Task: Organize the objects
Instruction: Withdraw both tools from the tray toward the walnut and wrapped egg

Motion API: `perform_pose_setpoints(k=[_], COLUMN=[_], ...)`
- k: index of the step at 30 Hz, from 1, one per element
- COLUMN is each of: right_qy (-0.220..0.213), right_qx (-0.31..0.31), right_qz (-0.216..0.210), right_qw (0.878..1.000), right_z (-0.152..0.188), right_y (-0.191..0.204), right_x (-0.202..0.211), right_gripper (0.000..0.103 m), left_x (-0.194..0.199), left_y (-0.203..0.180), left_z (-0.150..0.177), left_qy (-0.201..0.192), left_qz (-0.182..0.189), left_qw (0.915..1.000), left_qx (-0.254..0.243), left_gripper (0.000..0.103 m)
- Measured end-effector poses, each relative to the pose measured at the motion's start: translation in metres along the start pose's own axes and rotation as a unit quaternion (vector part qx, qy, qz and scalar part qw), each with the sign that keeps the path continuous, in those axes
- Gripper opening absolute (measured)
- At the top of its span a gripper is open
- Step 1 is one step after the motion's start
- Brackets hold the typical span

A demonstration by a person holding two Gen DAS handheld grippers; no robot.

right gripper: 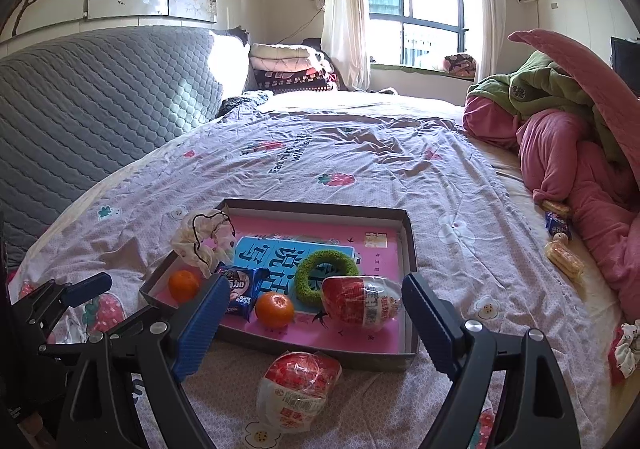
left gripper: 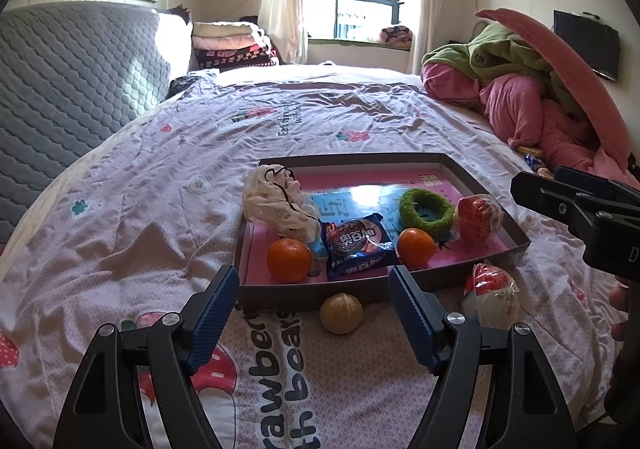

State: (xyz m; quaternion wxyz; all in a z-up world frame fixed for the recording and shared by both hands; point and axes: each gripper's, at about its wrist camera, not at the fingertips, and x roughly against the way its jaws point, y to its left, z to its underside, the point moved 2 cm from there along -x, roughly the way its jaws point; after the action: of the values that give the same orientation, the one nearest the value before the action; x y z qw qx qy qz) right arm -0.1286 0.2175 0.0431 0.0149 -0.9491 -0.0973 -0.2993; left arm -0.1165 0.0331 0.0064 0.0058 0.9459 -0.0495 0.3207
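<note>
A: What is seen nearest on the bed [left gripper: 132, 177]?

B: The left gripper [left gripper: 312, 307] is held with its jaws apart and nothing between them. Just past it, a tan ball [left gripper: 341, 313] is found on the sheet, close against the near edge of the tray [left gripper: 304, 295].

A: And the right gripper [right gripper: 314, 319]?

B: Its jaws are likewise spread, with nothing clamped. A wrapped red-and-white snack [right gripper: 298, 389] is seen below it on the sheet, just outside the tray's near edge.

A: What is kept inside the tray?

B: Along the near edge, two oranges [left gripper: 289, 260] [left gripper: 416, 246] are set, with a blue biscuit packet [left gripper: 358, 247] between them. A second wrapped snack [left gripper: 479, 217] is placed towards the right edge, and a green ring [left gripper: 427, 208] lies just beside it. A crumpled white cloth [left gripper: 276, 201] is bunched in the far left corner, partly over the rim.

A: Anything farther off?

B: Small wrapped sweets [right gripper: 560, 245] are scattered near the bed's right edge, beside a heap of pink and green bedding [right gripper: 560, 137].
</note>
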Motion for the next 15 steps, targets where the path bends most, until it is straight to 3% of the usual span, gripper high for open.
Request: perform_pose_setpoints(k=[15], right_qy=[0.010], right_qx=[0.000], right_qz=[0.019], right_qw=[1.000], right_z=[0.017], right_y=[-0.004], right_x=[0.004], right_gripper=[0.087], left_x=[0.000], left_y=[-0.007], left_z=[0.010], left_qy=[0.010], left_qz=[0.011], left_qw=[0.9998], left_qx=[-0.012], left_gripper=[0.078])
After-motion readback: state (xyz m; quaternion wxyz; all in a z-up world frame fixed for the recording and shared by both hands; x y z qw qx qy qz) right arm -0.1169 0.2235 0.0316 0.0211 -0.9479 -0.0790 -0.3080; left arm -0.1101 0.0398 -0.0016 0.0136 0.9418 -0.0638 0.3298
